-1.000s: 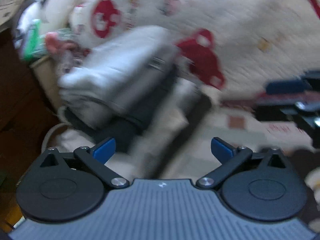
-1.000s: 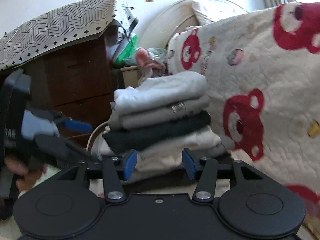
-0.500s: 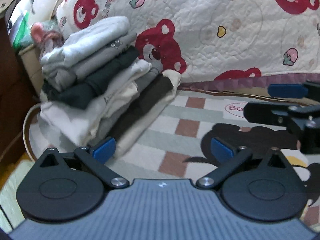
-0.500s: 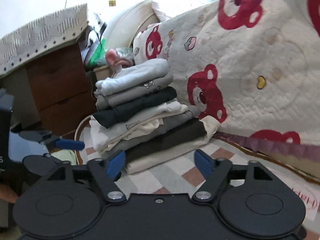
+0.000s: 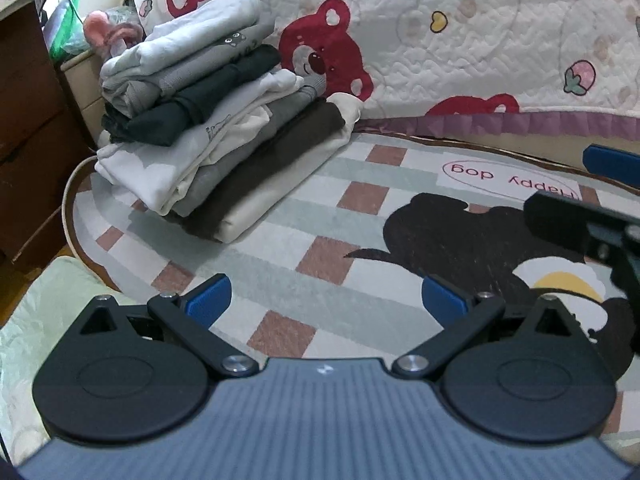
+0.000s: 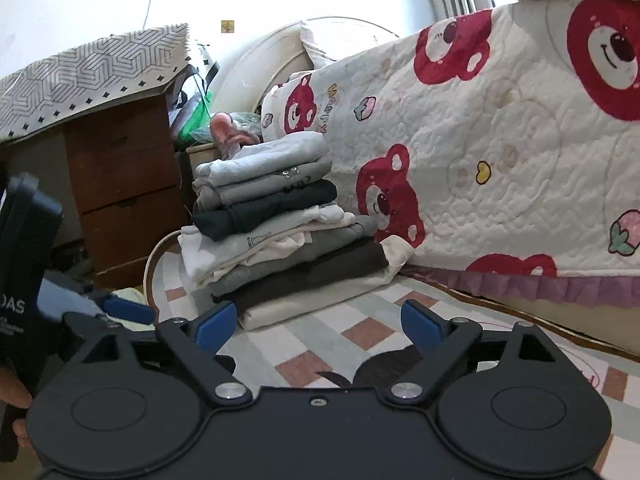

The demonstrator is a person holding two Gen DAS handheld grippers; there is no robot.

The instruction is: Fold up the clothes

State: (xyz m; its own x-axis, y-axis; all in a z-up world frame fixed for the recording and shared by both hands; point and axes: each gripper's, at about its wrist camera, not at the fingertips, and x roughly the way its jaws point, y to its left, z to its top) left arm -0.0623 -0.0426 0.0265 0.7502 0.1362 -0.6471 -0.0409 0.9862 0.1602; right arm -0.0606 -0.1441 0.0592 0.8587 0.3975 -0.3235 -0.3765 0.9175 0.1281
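Observation:
A stack of several folded clothes [image 5: 224,120], grey, black, white and brown, rests on the checked rug against the bed. My left gripper [image 5: 326,300] hovers open over the rug in front and to the right of the stack, with nothing between its blue pads. In the right wrist view the stack [image 6: 288,232] stands ahead, apart from my right gripper [image 6: 320,322]. Its jaws are opening wide and hold nothing. One blue pad [image 5: 608,162] of the right gripper shows at the right edge of the left wrist view. The left gripper's blue pad [image 6: 124,310] shows at the left of the right wrist view.
A quilt with red bears [image 5: 460,40] hangs over the bed behind the stack. A wooden drawer unit [image 6: 120,200] under a patterned cloth stands to the left. The checked rug [image 5: 320,220] with a dog print spreads below. A pale green cloth [image 5: 40,312] lies at the near left.
Both grippers have drawn back from the stack of clothes, which now sits farther off. The right gripper's jaws have spread from half-open to wide. The left jaws stay wide.

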